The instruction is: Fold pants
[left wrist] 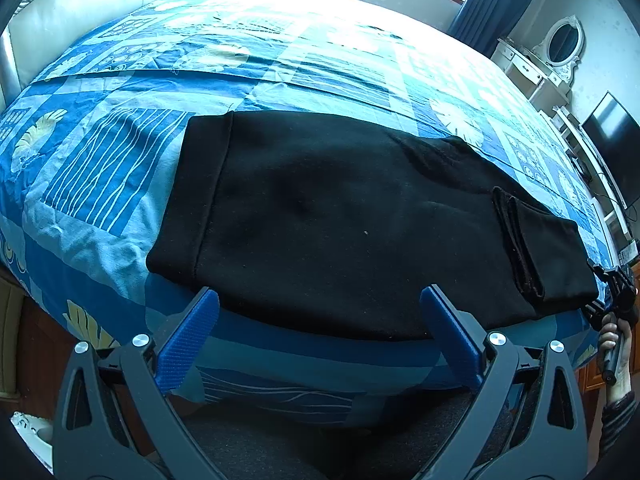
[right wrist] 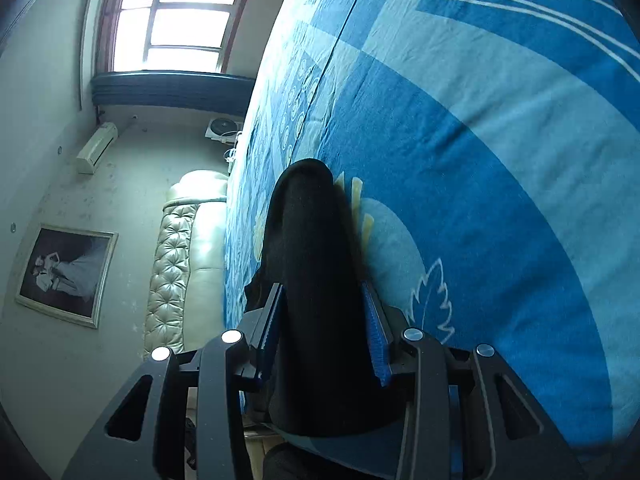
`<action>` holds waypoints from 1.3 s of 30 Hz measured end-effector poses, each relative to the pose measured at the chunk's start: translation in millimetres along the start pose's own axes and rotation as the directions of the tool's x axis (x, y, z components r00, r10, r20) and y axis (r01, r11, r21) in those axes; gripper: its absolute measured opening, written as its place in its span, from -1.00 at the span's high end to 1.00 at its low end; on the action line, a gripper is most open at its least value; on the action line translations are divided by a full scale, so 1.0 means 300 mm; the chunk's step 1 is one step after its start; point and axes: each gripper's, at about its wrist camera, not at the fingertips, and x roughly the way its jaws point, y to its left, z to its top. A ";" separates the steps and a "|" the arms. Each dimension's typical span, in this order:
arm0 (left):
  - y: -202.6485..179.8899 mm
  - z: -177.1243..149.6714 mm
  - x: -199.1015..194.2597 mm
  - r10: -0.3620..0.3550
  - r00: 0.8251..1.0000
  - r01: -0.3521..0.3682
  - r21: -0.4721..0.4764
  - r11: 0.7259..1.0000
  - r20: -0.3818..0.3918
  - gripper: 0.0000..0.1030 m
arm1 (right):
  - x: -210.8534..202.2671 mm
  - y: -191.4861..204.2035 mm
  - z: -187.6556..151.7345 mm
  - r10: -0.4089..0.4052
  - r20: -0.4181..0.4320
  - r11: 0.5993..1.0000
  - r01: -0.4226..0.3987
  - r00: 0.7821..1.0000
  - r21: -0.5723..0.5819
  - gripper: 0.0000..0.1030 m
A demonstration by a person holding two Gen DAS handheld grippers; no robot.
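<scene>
Black pants (left wrist: 320, 220) lie flat across the near part of the bed's blue patterned cover (left wrist: 120, 160), waistband at the left, the leg cuffs folded back at the right end. My left gripper (left wrist: 319, 295) is open, its blue fingers (left wrist: 188, 344) spread wide at the pants' near edge with nothing pinched. My right gripper (right wrist: 322, 286) is rolled on its side, and a thick fold of the black pants (right wrist: 312, 220) fills the gap between its pads. From the left wrist view, the right gripper (left wrist: 616, 292) and the hand (left wrist: 612, 344) holding it sit at the pants' right end.
A padded cream headboard (left wrist: 80, 8) stands at the far left. A white dressing table with an oval mirror (left wrist: 560, 44) and a dark TV (left wrist: 612, 148) line the right wall. The bed's near edge drops off just under my left gripper. A framed picture (right wrist: 66, 272) hangs on the wall.
</scene>
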 end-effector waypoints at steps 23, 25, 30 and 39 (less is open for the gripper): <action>-0.016 -0.002 -0.009 0.024 1.000 -0.024 0.041 0.999 0.019 -0.95 | -0.059 0.099 -0.070 -0.252 0.223 0.947 0.287 0.942 -0.146 0.41; -0.013 0.000 -0.012 0.021 1.000 -0.021 0.035 0.999 0.022 -0.95 | -0.084 0.163 -0.080 -0.278 0.281 0.928 0.333 0.919 -0.170 0.40; -0.021 -0.001 -0.010 0.019 1.000 -0.020 0.046 0.999 0.020 -0.95 | 0.041 0.313 -0.170 -0.201 0.137 0.927 0.233 0.970 -0.293 0.20; -0.059 -0.010 -0.030 0.045 0.997 -0.050 0.105 0.993 0.055 -0.95 | 0.403 0.395 -0.370 -0.155 -0.233 0.943 0.073 0.960 -0.326 -0.06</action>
